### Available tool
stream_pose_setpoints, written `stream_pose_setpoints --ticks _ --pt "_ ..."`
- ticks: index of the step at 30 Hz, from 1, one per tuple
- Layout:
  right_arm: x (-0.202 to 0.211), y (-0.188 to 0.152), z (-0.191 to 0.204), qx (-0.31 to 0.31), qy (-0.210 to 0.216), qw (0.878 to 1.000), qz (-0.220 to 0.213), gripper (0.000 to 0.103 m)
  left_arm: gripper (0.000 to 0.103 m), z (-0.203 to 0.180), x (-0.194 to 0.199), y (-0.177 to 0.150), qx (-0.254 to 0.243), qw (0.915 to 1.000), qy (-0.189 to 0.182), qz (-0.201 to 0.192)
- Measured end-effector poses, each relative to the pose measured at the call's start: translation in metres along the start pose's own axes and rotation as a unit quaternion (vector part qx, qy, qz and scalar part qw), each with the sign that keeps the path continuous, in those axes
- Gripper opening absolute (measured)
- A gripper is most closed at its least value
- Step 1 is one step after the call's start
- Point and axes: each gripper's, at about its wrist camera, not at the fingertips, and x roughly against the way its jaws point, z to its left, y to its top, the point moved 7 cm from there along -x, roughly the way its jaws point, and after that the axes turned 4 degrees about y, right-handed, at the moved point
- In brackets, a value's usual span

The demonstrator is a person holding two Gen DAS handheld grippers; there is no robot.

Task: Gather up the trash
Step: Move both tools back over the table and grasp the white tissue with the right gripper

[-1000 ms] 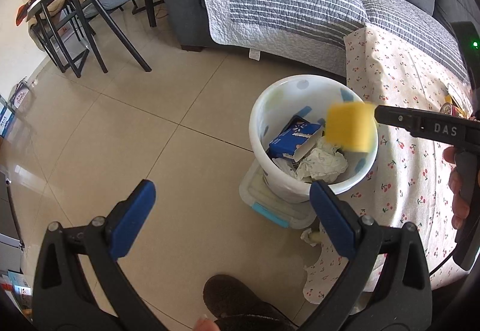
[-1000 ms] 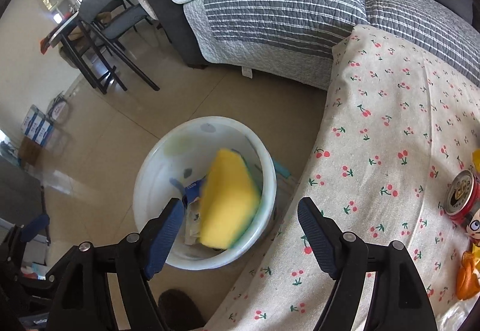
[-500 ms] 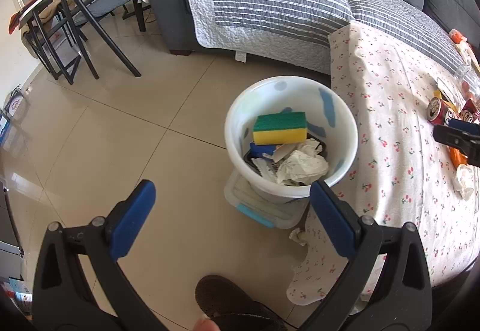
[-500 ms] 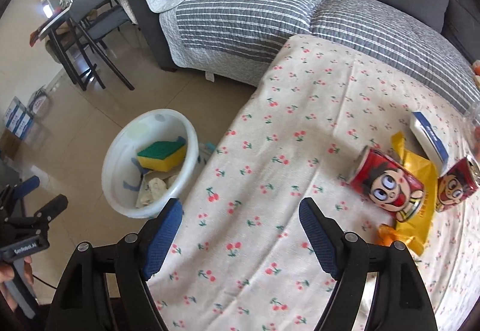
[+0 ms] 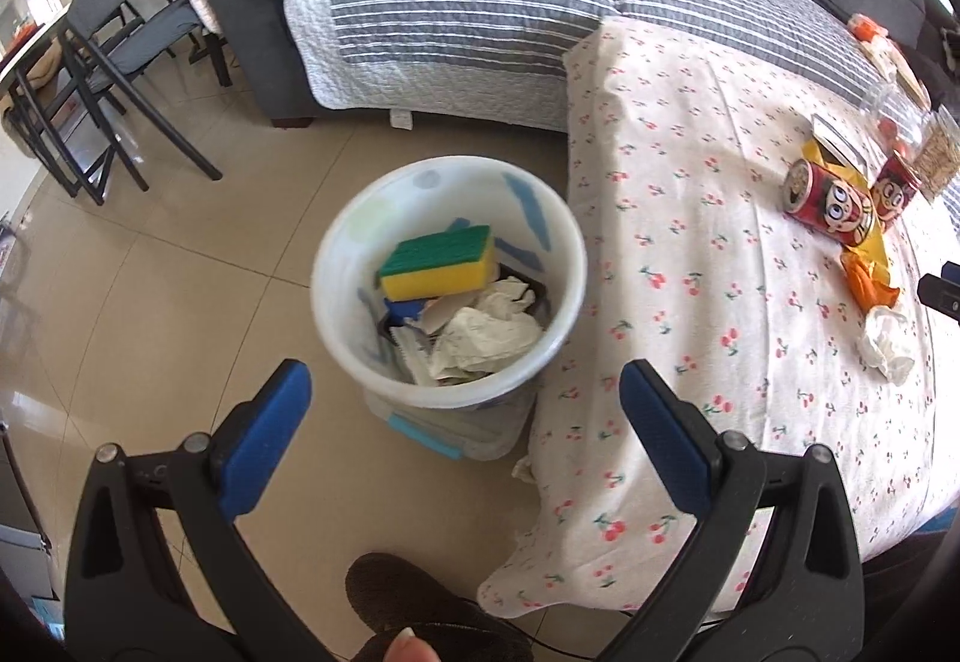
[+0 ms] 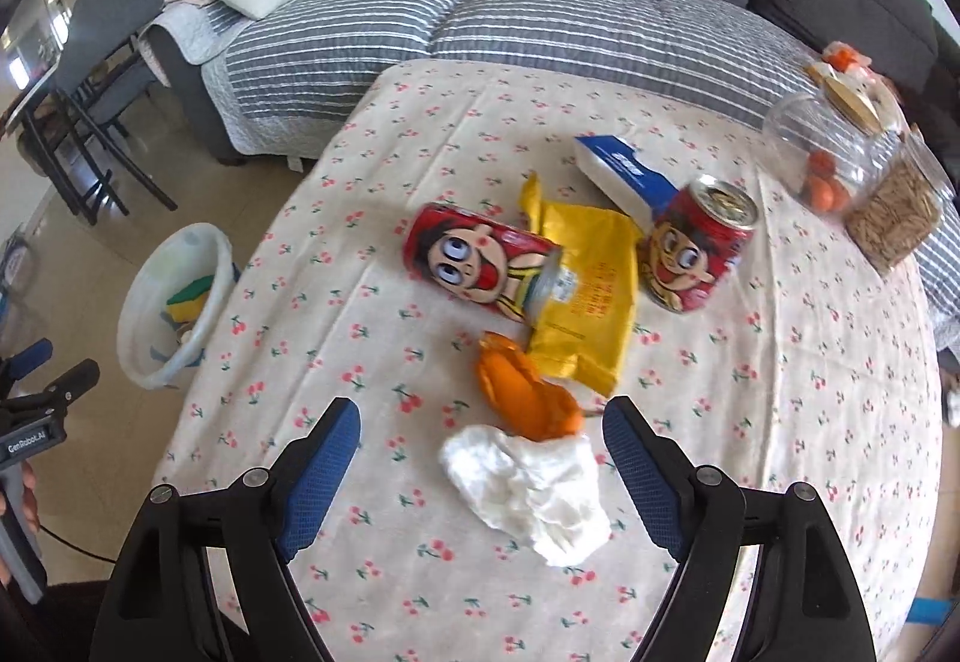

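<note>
The crumpled tissue (image 6: pixel 528 488) lies on the cherry-print cloth (image 6: pixel 372 266), nearest the right gripper (image 6: pixel 480 458), whose jaws stand spread wide and empty on either side of it, seemingly above the cloth. It looks light, soft and easily crushed, so it should give under the pads; a pinch across its bulging middle would likely hold better than a grab at a loose edge. Touching the tissue's far side is an orange wrapper (image 6: pixel 528 398), thin and probably slippery, which could be caught along with it. Beyond the tissue lie a yellow packet (image 6: pixel 588 290), a tipped can (image 6: pixel 480 266) and an upright can (image 6: pixel 696 248); the cans look rigid and smooth and would want a grip across the body. The bin (image 5: pixel 564 266) stands on the floor just beside the cloth's edge, far from the tissue, already holding a sponge (image 5: pixel 441 260) and paper. The left gripper (image 5: pixel 462 422) hangs open and empty over the bin.
</note>
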Motion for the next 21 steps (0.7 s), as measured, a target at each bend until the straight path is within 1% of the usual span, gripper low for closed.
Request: stream_pose_setpoints --ticks 4,7,10,15,17,20,21 --pt "-0.001 -0.014 -0.03 -0.018 -0.013 1.0 0.018 0.085 0.102 -0.028 0.001 0.004 -0.018 0.9998 -0.01 0.002" --pt "-0.01 -0.027 -0.04 -0.023 -0.016 0.999 0.042 0.085 0.102 -0.044 0.0 0.006 -0.026 0.9994 -0.019 0.008" --pt "-0.022 -0.039 -0.036 -0.02 -0.001 0.997 0.069 0.085 0.102 -0.058 -0.001 0.007 -0.035 0.9989 -0.028 0.015" --pt "-0.043 -0.053 -0.015 0.014 0.019 0.994 0.11 0.085 0.102 -0.072 -0.002 0.006 -0.047 0.9983 -0.028 0.02" --pt "-0.052 -0.056 -0.01 0.019 0.018 0.992 0.121 0.085 0.102 -0.075 -0.002 0.006 -0.052 0.9981 -0.027 0.022" --pt "-0.059 -0.057 -0.007 0.025 0.013 0.991 0.127 0.082 0.102 -0.076 -0.002 0.004 -0.059 0.9976 -0.026 0.024" --pt "-0.061 -0.056 -0.006 0.027 0.009 0.992 0.127 0.077 0.102 -0.076 -0.002 0.003 -0.06 0.9976 -0.026 0.024"
